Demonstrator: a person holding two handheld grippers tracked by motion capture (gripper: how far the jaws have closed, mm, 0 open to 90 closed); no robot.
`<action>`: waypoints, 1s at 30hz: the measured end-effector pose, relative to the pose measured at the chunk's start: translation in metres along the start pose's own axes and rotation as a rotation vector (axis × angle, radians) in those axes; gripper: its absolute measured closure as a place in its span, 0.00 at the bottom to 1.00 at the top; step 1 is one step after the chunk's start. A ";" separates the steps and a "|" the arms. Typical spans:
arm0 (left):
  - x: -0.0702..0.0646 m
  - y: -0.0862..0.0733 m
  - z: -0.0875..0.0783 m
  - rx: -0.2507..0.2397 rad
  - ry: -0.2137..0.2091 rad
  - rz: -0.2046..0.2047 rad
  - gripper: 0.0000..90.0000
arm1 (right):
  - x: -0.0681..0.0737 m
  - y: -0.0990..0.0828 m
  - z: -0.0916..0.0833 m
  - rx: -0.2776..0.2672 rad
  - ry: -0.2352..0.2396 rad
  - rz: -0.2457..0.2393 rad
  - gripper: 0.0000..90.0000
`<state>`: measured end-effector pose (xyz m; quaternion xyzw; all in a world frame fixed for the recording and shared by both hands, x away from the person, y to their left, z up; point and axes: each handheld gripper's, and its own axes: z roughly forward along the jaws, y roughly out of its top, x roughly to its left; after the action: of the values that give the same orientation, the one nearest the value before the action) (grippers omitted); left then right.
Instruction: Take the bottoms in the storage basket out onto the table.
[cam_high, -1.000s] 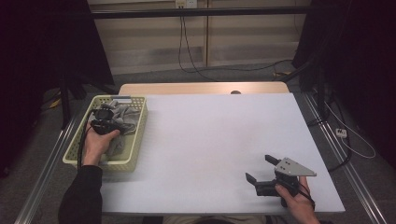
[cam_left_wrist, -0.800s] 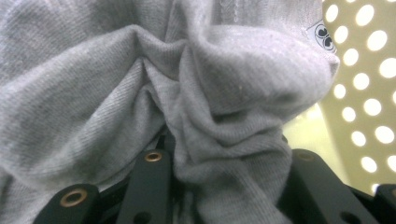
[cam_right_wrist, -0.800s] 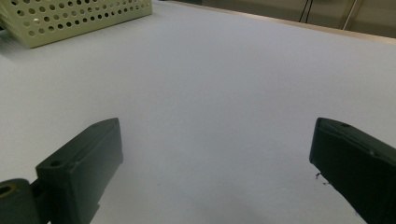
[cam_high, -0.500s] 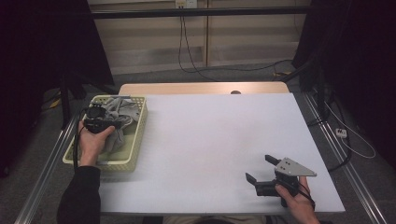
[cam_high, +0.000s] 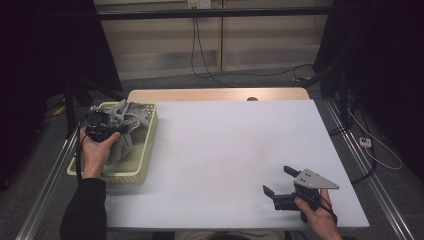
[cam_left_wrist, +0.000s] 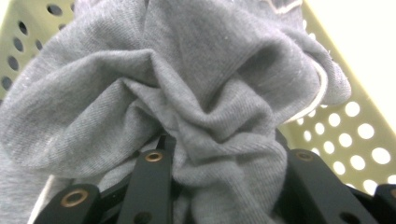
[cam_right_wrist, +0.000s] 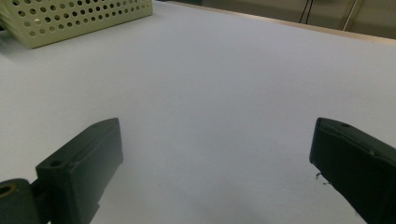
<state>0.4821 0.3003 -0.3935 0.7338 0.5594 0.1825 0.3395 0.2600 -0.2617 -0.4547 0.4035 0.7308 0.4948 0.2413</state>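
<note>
The left gripper (cam_high: 111, 131) sits at the left edge of the high view, over the basket, and its black jaws are clamped tight on a bunched fold of a grey knit garment (cam_left_wrist: 196, 88). In the left gripper view the cloth gathers into a knot of creases right where the jaws meet, and the rest of the fabric spreads up and across the frame, with a pale hem showing at the right. The garment (cam_high: 125, 125) is crumpled and sits partly inside the pale yellow perforated basket (cam_high: 145, 150), its upper folds standing above the rim.

Out from there, the white table (cam_high: 225, 150) has nothing lying on it across the middle of the frame. At the lower right, the right gripper (cam_high: 279, 184) rests low by the table's near edge, jaws spread wide with nothing between them; its own view looks across bare tabletop (cam_right_wrist: 224, 84) toward a corner of the basket (cam_right_wrist: 79, 18) at upper left.

To my eye the job is in its early part: the grip on the cloth is made and the lift looks just begun. The garment is not yet clear of the basket, and bringing it over to the open table, with whatever the right gripper is to do with it, is all left to do.
</note>
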 end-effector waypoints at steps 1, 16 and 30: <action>0.000 0.000 -0.001 -0.011 0.000 -0.001 0.73 | 0.000 0.000 0.000 0.001 0.001 0.001 0.03; 0.002 0.003 -0.018 -0.143 -0.015 -0.013 0.74 | 0.000 0.000 0.000 0.001 0.003 0.003 0.03; 0.000 0.006 -0.037 -0.294 -0.021 -0.022 0.74 | 0.000 0.000 0.000 0.001 0.003 0.003 0.03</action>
<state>0.4622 0.3098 -0.3638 0.6719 0.5311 0.2509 0.4511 0.2602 -0.2616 -0.4548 0.4039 0.7308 0.4956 0.2392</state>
